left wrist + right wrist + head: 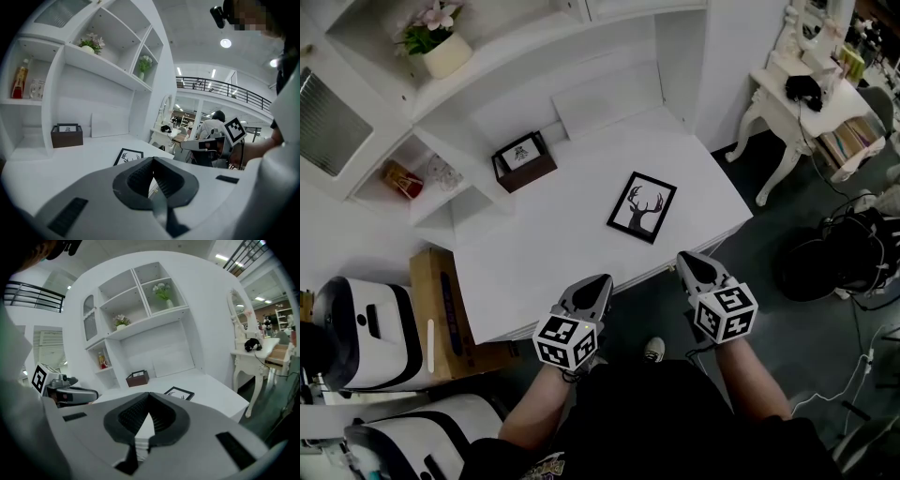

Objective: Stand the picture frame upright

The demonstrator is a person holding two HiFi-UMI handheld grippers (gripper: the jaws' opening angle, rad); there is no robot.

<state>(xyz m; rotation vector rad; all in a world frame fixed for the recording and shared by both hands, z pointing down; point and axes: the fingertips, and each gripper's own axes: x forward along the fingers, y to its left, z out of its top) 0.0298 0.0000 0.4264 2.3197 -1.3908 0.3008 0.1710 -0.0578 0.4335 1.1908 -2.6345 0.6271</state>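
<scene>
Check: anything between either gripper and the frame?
Nothing visible. The frame lies flat on the desk, with only bare desktop between it and the left gripper and right gripper at the near edge. The box sits farther back.

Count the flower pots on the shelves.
2. The left flower pot stands on the shelf above the brown box; the right flower pot stands in the next compartment to its right. Others may be hidden.

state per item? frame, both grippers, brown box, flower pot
picture frame: flat on the desk, face up, untouched
left gripper: shut, empty, short of the frame
right gripper: shut, empty, short of the frame
brown box: upright, back of desk
flower pot: upright on shelf
</scene>
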